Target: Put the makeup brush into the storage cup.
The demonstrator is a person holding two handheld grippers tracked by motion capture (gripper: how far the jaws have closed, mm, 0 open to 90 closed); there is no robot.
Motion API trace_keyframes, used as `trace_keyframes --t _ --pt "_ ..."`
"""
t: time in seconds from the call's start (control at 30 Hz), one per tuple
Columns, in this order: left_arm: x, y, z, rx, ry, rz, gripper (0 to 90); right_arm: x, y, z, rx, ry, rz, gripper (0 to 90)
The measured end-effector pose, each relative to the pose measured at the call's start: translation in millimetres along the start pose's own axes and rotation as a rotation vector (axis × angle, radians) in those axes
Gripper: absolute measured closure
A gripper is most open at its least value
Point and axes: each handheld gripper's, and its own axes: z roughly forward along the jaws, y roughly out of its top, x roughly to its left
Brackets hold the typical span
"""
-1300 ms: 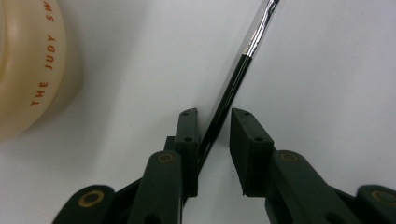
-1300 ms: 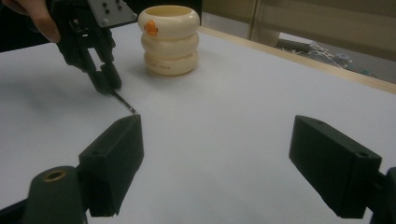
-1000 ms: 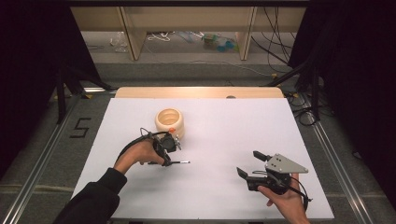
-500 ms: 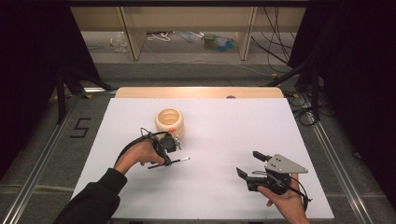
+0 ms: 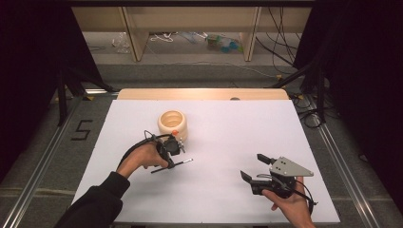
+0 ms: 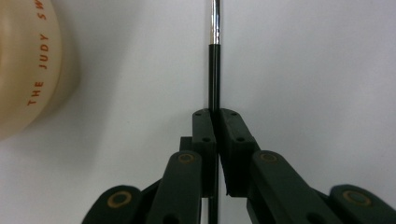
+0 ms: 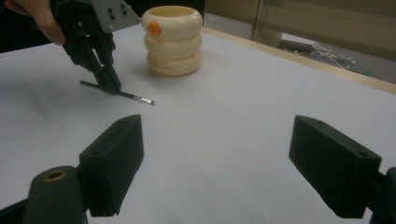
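White table top (image 5: 214,190), wooden strip along its far edge. On it, left of centre and toward the far side: cream ribbed cup of three stacked rings (image 5: 172,125), open at the top, orange mark on its rim, orange lettering on its side in the left gripper view (image 6: 28,65).

Left gripper (image 5: 172,148), held in the left hand (image 5: 141,159), sits just on the near side of the cup. Jaws pressed together on a thin black rod with a silver metal tip (image 5: 172,165). Rod runs out both sides of the jaws, low over the table, silver end pointing toward table centre; cannot tell if it touches the surface.

Right gripper (image 5: 254,168), in the right hand (image 5: 287,204), near the table's near right corner, well apart from cup and rod. Jaws spread wide, nothing between them.
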Motion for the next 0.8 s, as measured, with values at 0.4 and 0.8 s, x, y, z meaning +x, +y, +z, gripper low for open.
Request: trace_keyframes --t 0.4,0.8 --pt "1.0 -0.2 0.1 -0.005 -0.005 -0.016 85.3 -0.2 0.5 -0.9 0.011 0.006 -0.001 19.0" --pt "3.8 -4.4 -7.9 -0.067 -0.041 -0.027 85.3 0.0 0.2 -0.1 -0.001 -0.002 -0.002 19.0"
